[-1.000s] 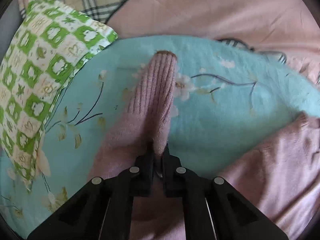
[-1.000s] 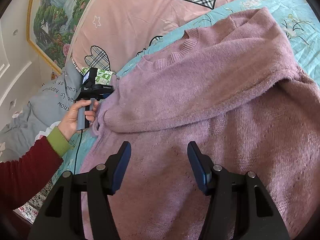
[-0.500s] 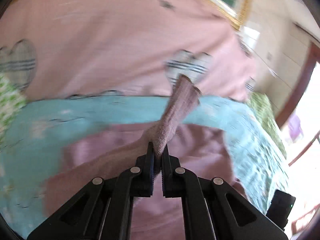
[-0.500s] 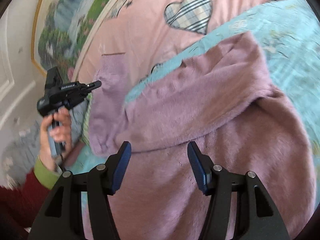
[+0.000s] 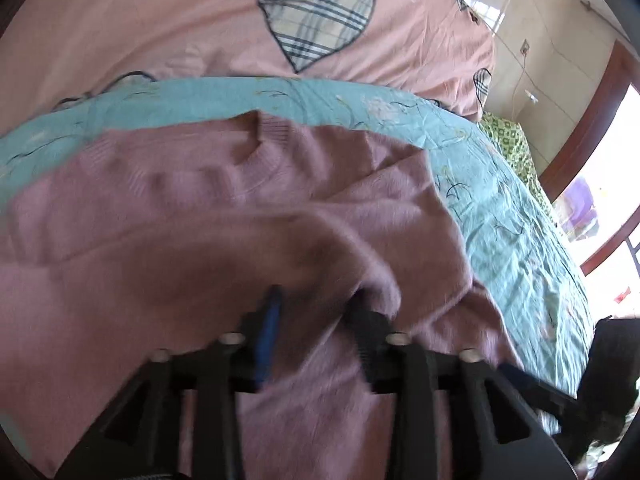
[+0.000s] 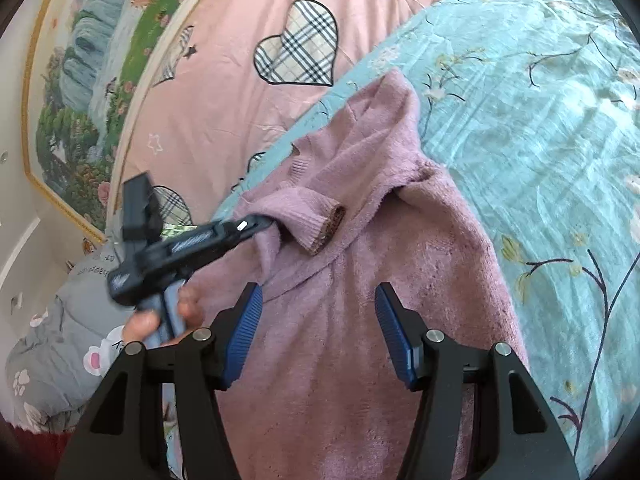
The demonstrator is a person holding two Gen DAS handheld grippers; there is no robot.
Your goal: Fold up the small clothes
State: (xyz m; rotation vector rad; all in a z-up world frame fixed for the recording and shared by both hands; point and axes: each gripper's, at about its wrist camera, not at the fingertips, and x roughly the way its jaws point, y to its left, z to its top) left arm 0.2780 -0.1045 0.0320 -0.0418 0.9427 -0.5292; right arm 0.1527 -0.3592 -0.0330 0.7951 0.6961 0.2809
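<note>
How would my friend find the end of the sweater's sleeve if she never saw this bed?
Start at the blue flowered blanket on the bed, where the purple sweater lies. One sleeve is folded across its chest, just past the left gripper. Its cuff is the ribbed, open end with a brownish rim, unlike the fuzzy knit around it.

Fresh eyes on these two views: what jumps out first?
A mauve sweater fills the middle of both views, spread on a teal floral blanket, one sleeve folded across its chest. The left gripper sits at that sleeve, jaws apart in its own view; the right gripper hangs open above the body.
</note>
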